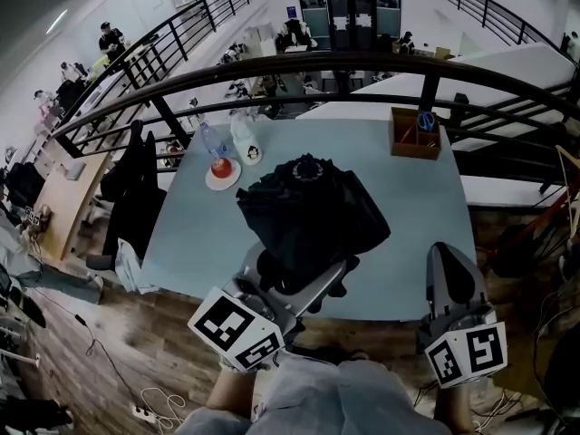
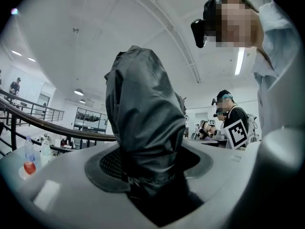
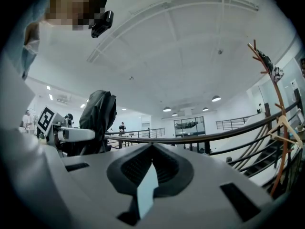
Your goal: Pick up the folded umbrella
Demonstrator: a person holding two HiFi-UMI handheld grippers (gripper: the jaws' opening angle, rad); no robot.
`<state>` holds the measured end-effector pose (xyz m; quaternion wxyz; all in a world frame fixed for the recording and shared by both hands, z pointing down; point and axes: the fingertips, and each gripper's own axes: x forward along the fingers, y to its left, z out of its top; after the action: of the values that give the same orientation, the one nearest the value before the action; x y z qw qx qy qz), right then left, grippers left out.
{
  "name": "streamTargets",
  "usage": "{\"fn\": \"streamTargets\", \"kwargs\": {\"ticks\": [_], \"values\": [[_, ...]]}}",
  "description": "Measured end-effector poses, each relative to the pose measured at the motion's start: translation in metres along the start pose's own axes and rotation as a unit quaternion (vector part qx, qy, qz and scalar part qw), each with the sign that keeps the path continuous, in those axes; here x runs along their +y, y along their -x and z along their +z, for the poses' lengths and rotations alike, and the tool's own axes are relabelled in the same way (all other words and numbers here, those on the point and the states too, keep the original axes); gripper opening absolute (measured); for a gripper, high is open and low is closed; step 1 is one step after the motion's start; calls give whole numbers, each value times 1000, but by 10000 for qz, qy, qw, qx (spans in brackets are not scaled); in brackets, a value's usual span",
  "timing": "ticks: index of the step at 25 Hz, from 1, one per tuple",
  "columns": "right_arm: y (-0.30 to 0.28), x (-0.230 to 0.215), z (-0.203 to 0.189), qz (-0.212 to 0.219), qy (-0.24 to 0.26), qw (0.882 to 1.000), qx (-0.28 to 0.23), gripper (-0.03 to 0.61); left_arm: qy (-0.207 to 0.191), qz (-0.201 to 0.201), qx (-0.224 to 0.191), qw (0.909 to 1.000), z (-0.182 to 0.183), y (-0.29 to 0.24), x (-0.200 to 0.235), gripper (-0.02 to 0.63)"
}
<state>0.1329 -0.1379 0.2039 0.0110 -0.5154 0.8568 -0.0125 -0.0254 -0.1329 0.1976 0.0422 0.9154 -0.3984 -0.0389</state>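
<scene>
The folded umbrella point(image 1: 313, 211) is a bunched black bundle held above the pale blue table point(image 1: 426, 216), upright with its tip end up. My left gripper point(image 1: 313, 277) reaches in from the lower left and is shut on the umbrella's lower part. In the left gripper view the black fabric point(image 2: 143, 123) rises straight out from between the jaws of the left gripper point(image 2: 147, 175). My right gripper point(image 1: 446, 254) hangs at the table's near right edge, shut with nothing in it. The right gripper view shows the right gripper point(image 3: 150, 175) with jaws together and the umbrella point(image 3: 97, 116) off to its left.
A wooden box point(image 1: 415, 132) with scissors sits at the table's far right. Two bottles point(image 1: 243, 143) and a plate point(image 1: 222, 172) with something red stand at the far left. A black railing point(image 1: 362, 66) curves behind the table. A dark coat point(image 1: 136, 188) hangs left of it.
</scene>
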Motion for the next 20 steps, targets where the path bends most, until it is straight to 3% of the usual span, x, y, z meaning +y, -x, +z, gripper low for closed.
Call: {"fn": "streamTargets", "kwargs": {"ticks": [20], "values": [[-2,7,-2,0,75,9999,131,-2,152,-16,59,9999,-9,1,6,288]]}}
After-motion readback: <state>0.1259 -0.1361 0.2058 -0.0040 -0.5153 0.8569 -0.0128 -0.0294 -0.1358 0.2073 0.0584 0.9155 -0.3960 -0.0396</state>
